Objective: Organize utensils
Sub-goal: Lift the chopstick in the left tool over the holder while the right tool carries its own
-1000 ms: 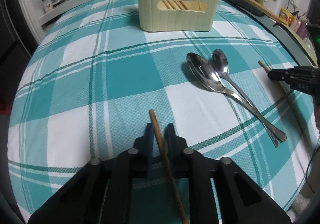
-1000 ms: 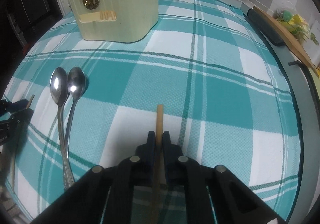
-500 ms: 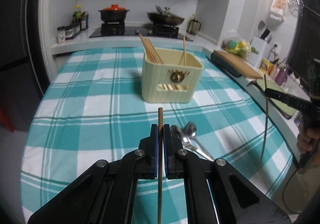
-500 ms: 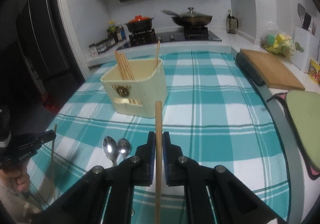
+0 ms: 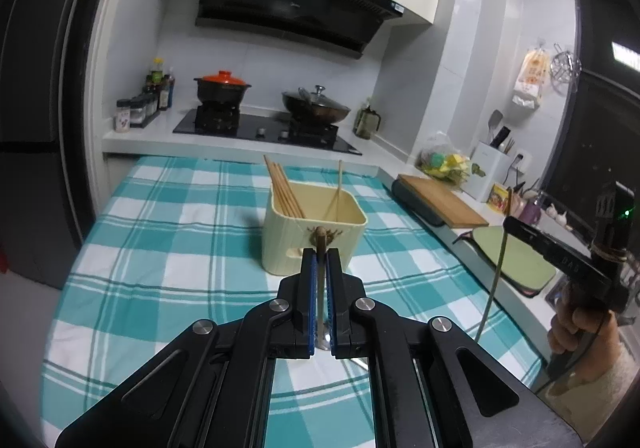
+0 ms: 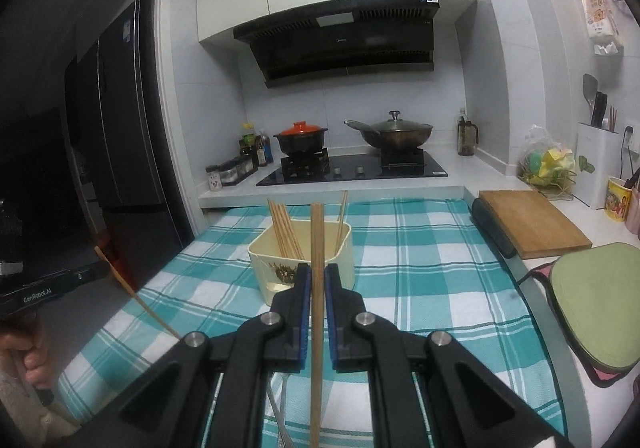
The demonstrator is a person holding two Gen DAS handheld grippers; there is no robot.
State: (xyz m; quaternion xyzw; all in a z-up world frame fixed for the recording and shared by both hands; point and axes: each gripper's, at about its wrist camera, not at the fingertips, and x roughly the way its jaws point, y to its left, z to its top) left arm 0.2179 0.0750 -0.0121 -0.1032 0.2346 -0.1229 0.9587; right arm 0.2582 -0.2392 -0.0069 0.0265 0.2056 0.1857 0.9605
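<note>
Pinching one wooden chopstick each, both grippers hang above the teal checked tablecloth point(image 5: 168, 248) with the cream utensil holder point(image 5: 288, 244) ahead of them. The left gripper point(image 5: 320, 260) is clenched on the left chopstick point(image 5: 320, 238), which its own camera sees almost end-on, only the tip poking past the blue pads. The right wrist view shows what that camera cannot: the same stick point(image 6: 138, 298) slanting down from the left gripper point(image 6: 94, 272) at the frame's left edge, a hand point(image 6: 28, 360) wrapped round the handle below.

The right gripper point(image 6: 318, 280) is clamped on the right chopstick point(image 6: 316, 248), which stands nearly upright and rises well above the pads in its own camera. From the left wrist view that stick point(image 5: 494, 280) hangs long and thin below the right gripper point(image 5: 508, 224), with the right hand point(image 5: 576, 328) on the grip.

Inside the holder a bundle of chopsticks point(image 5: 284, 192) leans at the left and a single pale stick point(image 5: 339, 184) stands at the right. Only the right wrist view shows spoon handles point(image 6: 280, 400) lying on the cloth beneath the gripper.

Behind the table sit the stove with an orange-lidded pot point(image 6: 302, 138) and a wok point(image 6: 390, 134); a cutting board point(image 6: 528, 224) lies on the counter to the right.
</note>
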